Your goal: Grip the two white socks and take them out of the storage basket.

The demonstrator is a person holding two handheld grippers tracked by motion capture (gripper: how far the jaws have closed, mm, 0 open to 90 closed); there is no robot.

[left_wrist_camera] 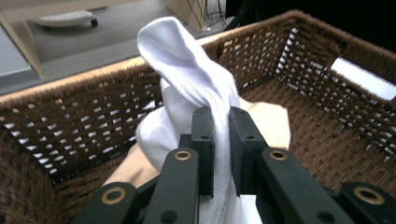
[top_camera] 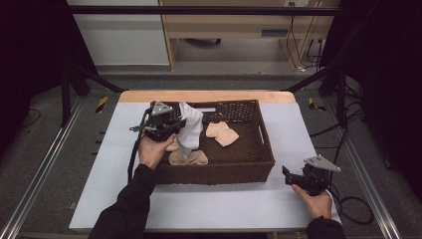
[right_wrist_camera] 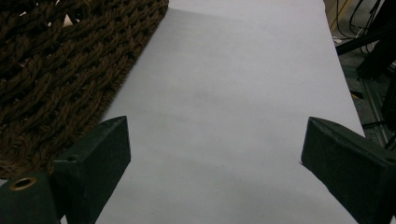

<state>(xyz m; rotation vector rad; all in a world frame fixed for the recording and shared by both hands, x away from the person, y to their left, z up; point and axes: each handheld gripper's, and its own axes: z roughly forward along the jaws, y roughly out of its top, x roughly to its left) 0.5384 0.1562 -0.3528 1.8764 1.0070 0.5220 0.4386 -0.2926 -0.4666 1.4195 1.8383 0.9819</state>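
White sock [left_wrist_camera: 196, 88] is pinched between the two black jaws of the left gripper [left_wrist_camera: 221, 154], which are closed on it so that only the thickness of the cloth keeps them apart. In the left gripper view the sock runs up through the jaws and ends in a rounded tip above them, while more of its cloth bunches below and to the left of the jaws. In the high view the sock [top_camera: 190, 128] hangs from the left gripper [top_camera: 171, 125] over the left half of the brown wicker basket [top_camera: 249, 167], its lower end reaching down near a tan sock [top_camera: 188, 158] that lies on the basket floor. A second tan sock [top_camera: 222, 133] lies farther right in the basket, apart from the white one.

The right gripper [top_camera: 288, 175] is held at the front right of the table [top_camera: 224, 204], just outside the basket's right front corner. Its jaws stand wide apart with nothing between them; the right gripper view shows bare grey table [right_wrist_camera: 224, 116] between the two jaws and the basket's woven wall [right_wrist_camera: 60, 70] at the left.

The left gripper view gives the grip itself, which the high view leaves too small to judge. The high view alone gives the whole layout: both hands, the sock's hanging length and the second tan sock. The left gripper view also shows tan cloth [left_wrist_camera: 271, 121] behind and under the white sock.
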